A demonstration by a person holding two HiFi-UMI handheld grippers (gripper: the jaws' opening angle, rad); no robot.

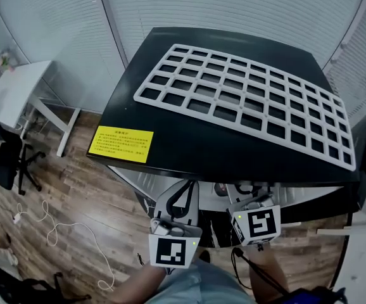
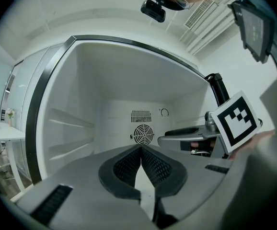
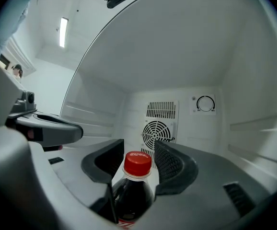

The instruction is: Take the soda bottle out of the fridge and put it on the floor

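The soda bottle [image 3: 134, 186], dark with a red cap, stands inside the white fridge [image 3: 186, 71]. In the right gripper view, my right gripper [image 3: 137, 163] has its jaws on either side of the bottle. Its cap sits between the tips, and the bottle's shoulders fill the gap lower down. The pads look pressed on the bottle. My left gripper [image 2: 141, 150] is shut on nothing at the fridge mouth, left of the right gripper [image 2: 191, 137]. In the head view both grippers [image 1: 178, 202] [image 1: 249, 198] reach under the fridge's black top [image 1: 189, 144], and the bottle is hidden there.
A white grid rack [image 1: 246, 100] and a yellow label [image 1: 121, 144] lie on the fridge top. A fan vent [image 3: 156, 131] and a dial [image 3: 205, 103] mark the fridge's back wall. The wooden floor [image 1: 75, 189] carries a white cable [image 1: 63, 230], an office chair [image 1: 6, 157] and a white table [image 1: 18, 90].
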